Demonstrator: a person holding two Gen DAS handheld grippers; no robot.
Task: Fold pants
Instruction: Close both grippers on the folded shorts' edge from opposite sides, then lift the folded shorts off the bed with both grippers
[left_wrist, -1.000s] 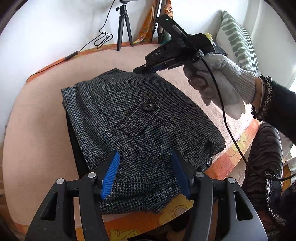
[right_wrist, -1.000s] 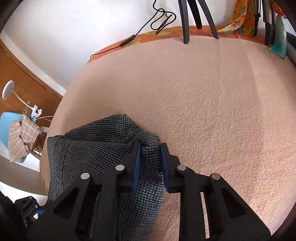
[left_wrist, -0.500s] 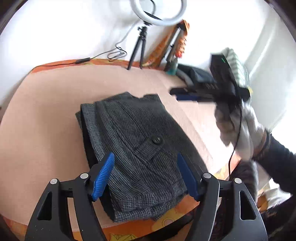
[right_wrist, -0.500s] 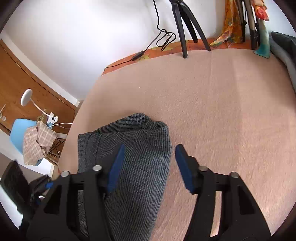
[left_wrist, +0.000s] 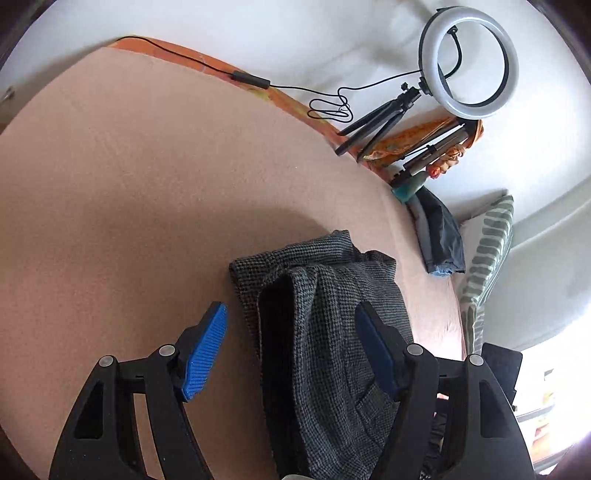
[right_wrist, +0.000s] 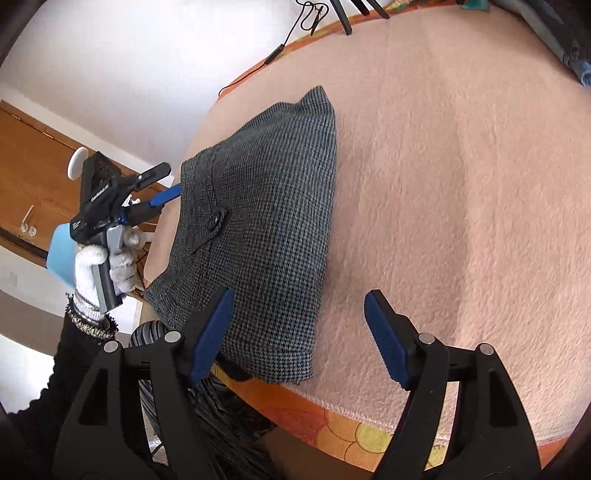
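Note:
The dark grey houndstooth pants (right_wrist: 266, 206) lie folded in a compact stack on the pink table cover, a buttoned pocket flap on top. In the left wrist view the stack (left_wrist: 325, 332) shows end-on between my fingers. My left gripper (left_wrist: 291, 347) is open, held at the stack's left edge, and it also shows in the right wrist view (right_wrist: 162, 184). My right gripper (right_wrist: 299, 332) is open and empty, above the near right corner of the stack. Neither gripper holds the cloth.
The pink table cover (right_wrist: 461, 184) stretches to the right. A ring light on a tripod (left_wrist: 469, 62), a cable (left_wrist: 258, 79) and folded tripods stand at the back. A folded blue-grey garment (left_wrist: 439, 236) and a striped pillow (left_wrist: 487, 254) lie at the right edge.
My right gripper opened, let go of the pants' corner and pulled back toward the near table edge. My left gripper swung around to the stack's left side, still open.

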